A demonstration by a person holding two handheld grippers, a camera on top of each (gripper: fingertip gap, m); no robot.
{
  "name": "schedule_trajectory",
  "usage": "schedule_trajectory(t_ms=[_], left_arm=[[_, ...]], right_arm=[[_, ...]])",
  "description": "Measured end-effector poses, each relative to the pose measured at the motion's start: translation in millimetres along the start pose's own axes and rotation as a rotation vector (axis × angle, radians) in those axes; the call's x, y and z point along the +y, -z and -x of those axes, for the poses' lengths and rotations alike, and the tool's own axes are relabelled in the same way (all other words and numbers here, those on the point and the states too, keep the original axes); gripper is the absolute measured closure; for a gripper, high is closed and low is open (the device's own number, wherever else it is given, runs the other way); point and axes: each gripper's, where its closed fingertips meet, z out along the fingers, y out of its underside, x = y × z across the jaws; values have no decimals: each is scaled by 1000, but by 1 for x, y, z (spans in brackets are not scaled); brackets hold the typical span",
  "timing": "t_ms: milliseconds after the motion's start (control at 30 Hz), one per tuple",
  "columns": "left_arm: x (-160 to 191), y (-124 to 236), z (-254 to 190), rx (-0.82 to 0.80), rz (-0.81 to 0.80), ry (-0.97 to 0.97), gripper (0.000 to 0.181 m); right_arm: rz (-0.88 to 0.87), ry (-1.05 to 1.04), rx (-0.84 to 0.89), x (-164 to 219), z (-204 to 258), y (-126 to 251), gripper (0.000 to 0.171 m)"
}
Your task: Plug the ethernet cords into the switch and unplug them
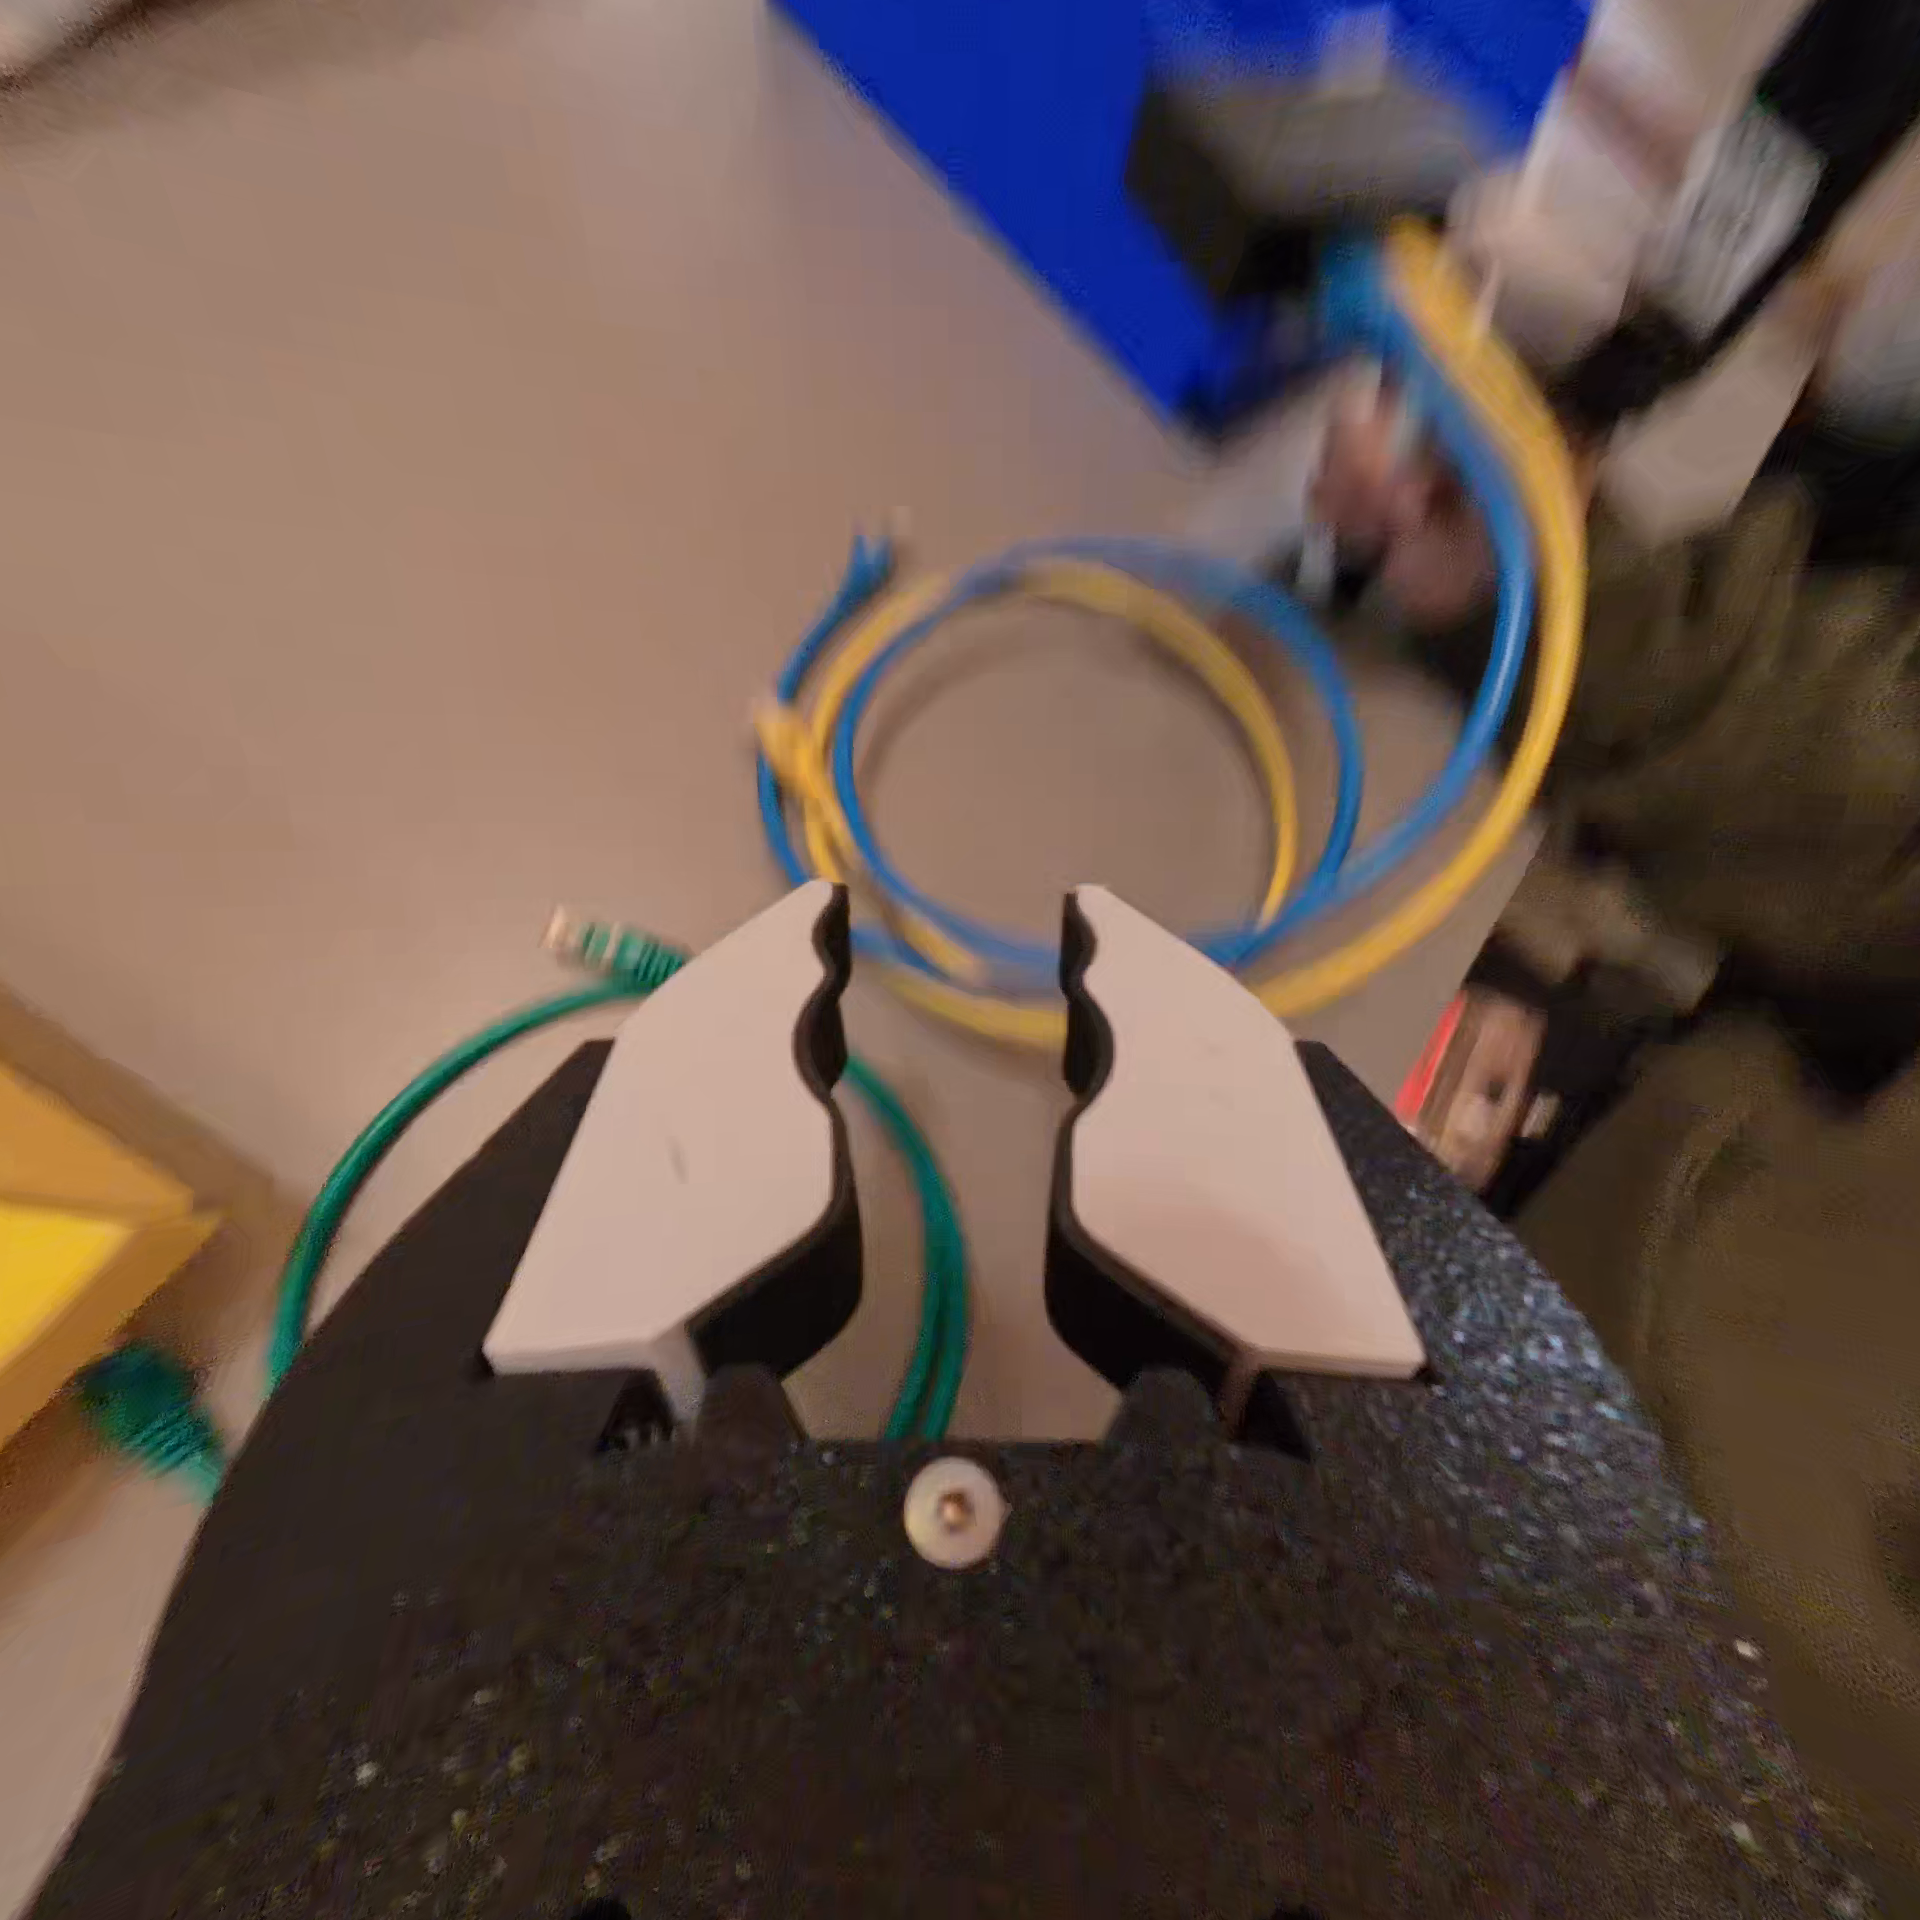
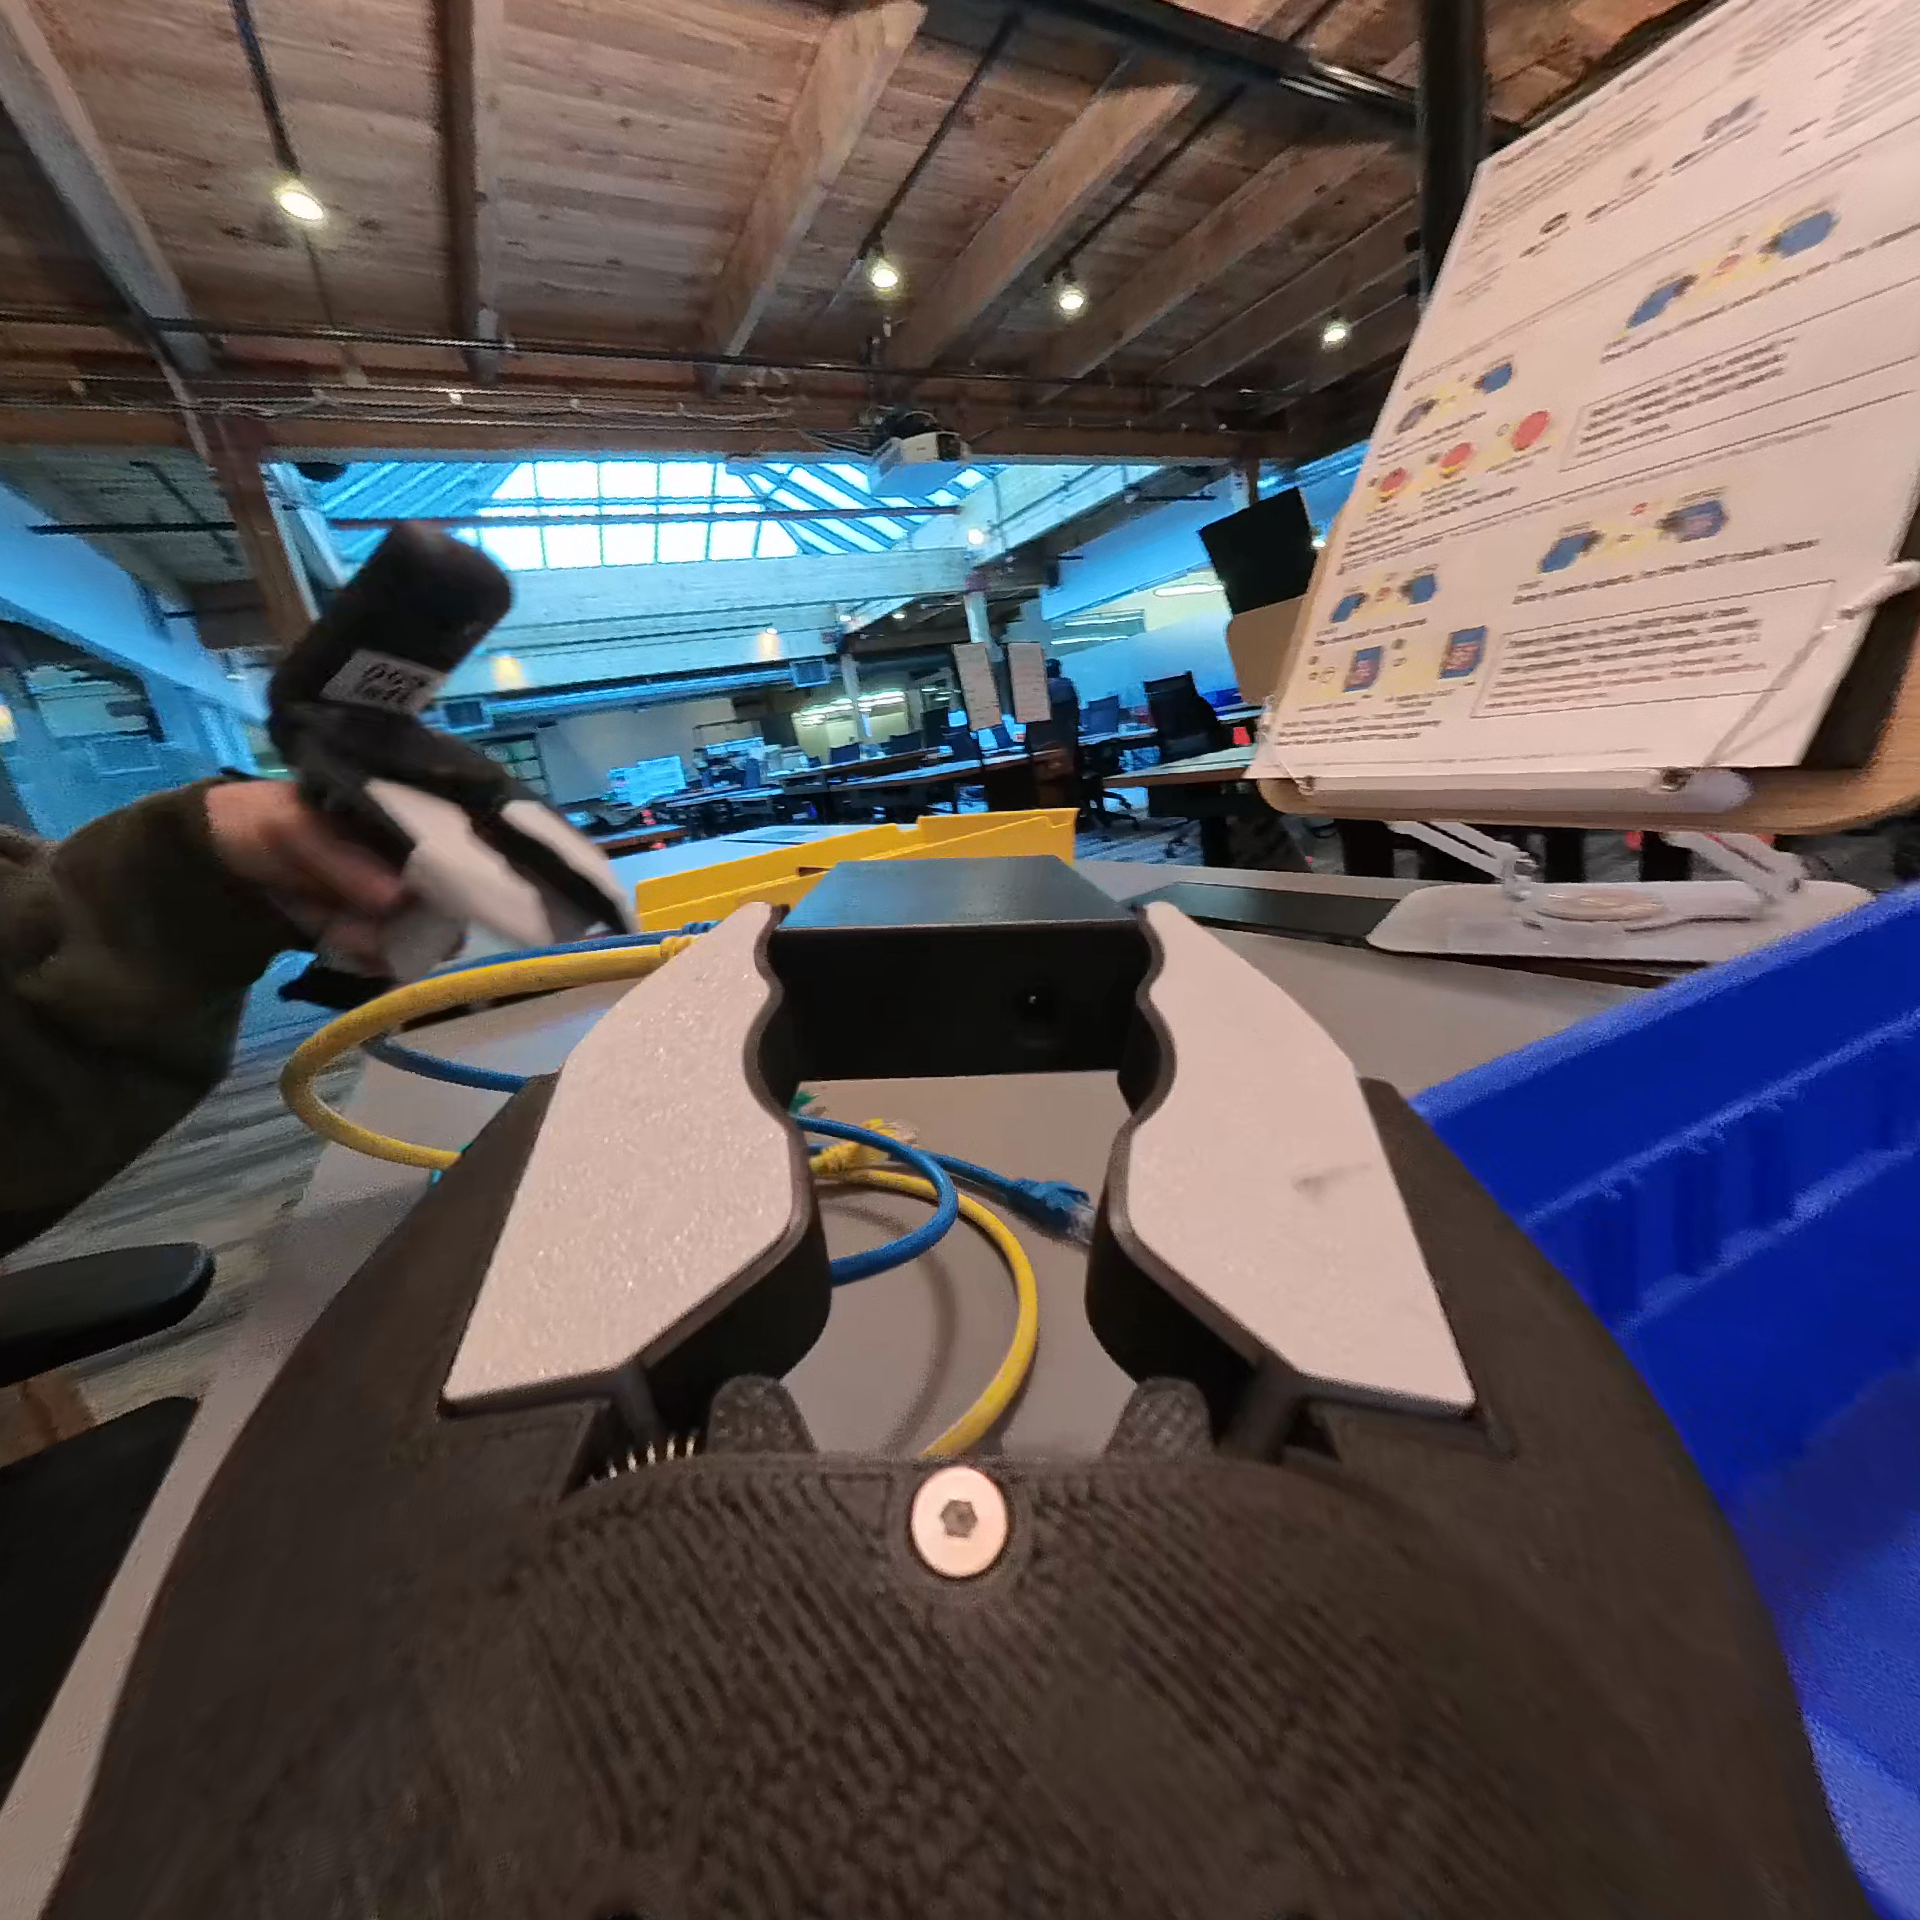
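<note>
Currently the black box-shaped switch [image 2: 956, 966] is straddled by the right gripper [image 2: 958, 935], contact unclear. Blue and yellow ethernet cords [image 1: 1049, 769] are coiled beside the switch, unplugged. Left gripper [image 1: 956, 914] is held part-open, empty. Plugging is judged not begun.

On the grey table [image 1: 312, 520] lie blue-and-yellow cords [image 1: 1049, 748], a green cord [image 1: 343, 1174], and a black switch [image 2: 951, 966].

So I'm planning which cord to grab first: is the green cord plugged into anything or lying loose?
Loose. The green cord lies on the table with both connectors free, away from the switch.
</note>
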Motion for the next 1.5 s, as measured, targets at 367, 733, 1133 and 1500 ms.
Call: schedule_trajectory(t_ms=[367, 733, 1133, 1500], left_arm=[[-80, -95, -51, 701, -169, 742, 115], [-90, -94, -75, 844, -177, 740, 149], [-89, -85, -65, 679, -79, 699, 154], [-82, -79, -64, 665, 0, 628, 154]], right_arm=[[-4, 48, -148, 4, 29, -6, 110], [88, 166, -131, 19, 39, -17, 110], [200, 276, -60, 35, 40, -27, 105], [211, 317, -31, 38, 39, -29, 100]])
